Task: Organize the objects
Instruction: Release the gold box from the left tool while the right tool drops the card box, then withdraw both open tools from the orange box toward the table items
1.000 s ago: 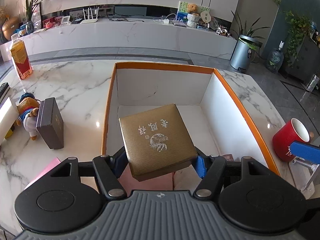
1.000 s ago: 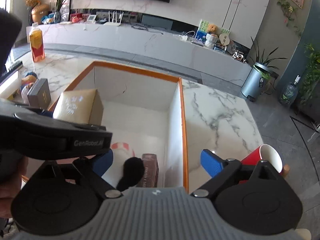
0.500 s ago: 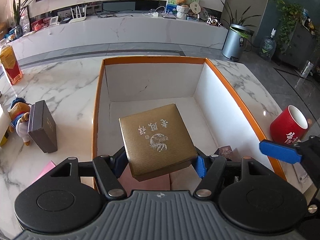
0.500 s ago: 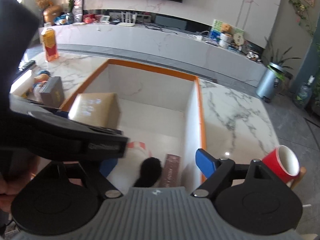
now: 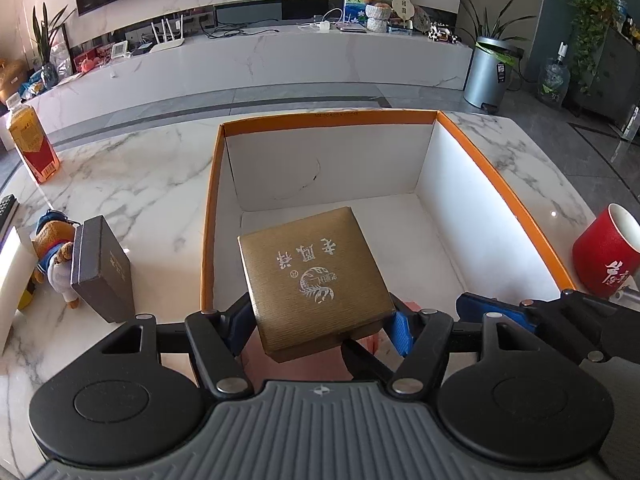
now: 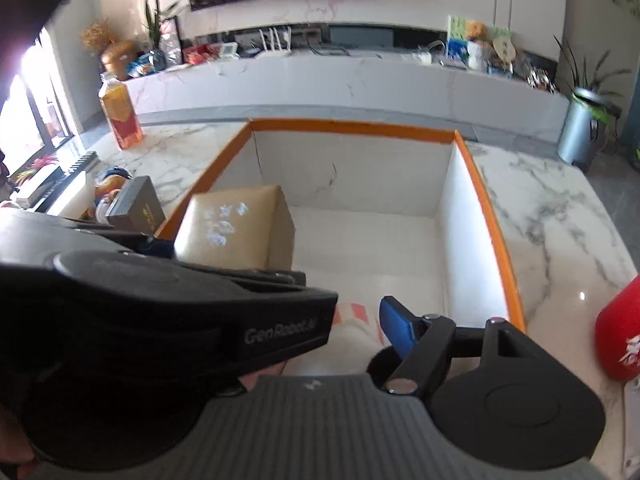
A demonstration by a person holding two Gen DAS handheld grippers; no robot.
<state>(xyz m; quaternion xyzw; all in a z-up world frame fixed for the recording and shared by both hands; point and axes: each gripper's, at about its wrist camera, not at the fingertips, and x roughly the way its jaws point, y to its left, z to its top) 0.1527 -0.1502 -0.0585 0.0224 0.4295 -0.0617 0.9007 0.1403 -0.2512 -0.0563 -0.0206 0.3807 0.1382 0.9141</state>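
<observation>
My left gripper (image 5: 320, 326) is shut on a gold box (image 5: 312, 276) with silver lettering and holds it tilted above the near left part of an orange-rimmed white carton (image 5: 500, 192). In the right wrist view the gold box (image 6: 236, 228) hangs over the carton (image 6: 488, 216), and the left gripper's black body covers the lower left. My right gripper (image 6: 320, 332) is over the carton's near end with its jaws closing. Only one of its blue fingers (image 6: 396, 332) shows, and nothing is pressed against it. A striped white-and-red item (image 6: 352, 318) and a black fuzzy item (image 6: 378, 360) lie below it.
On the marble table, left of the carton, stand a dark grey box (image 5: 102, 268), a plush toy (image 5: 50, 248) and an orange bottle (image 5: 32, 144). A red cup (image 5: 604, 256) stands right of the carton. A pink item (image 5: 410, 308) lies in the carton under the gold box.
The right gripper has moved left and down, from over the carton's right wall to inside its near end, and its jaws have narrowed. The left gripper still holds the gold box in much the same place.
</observation>
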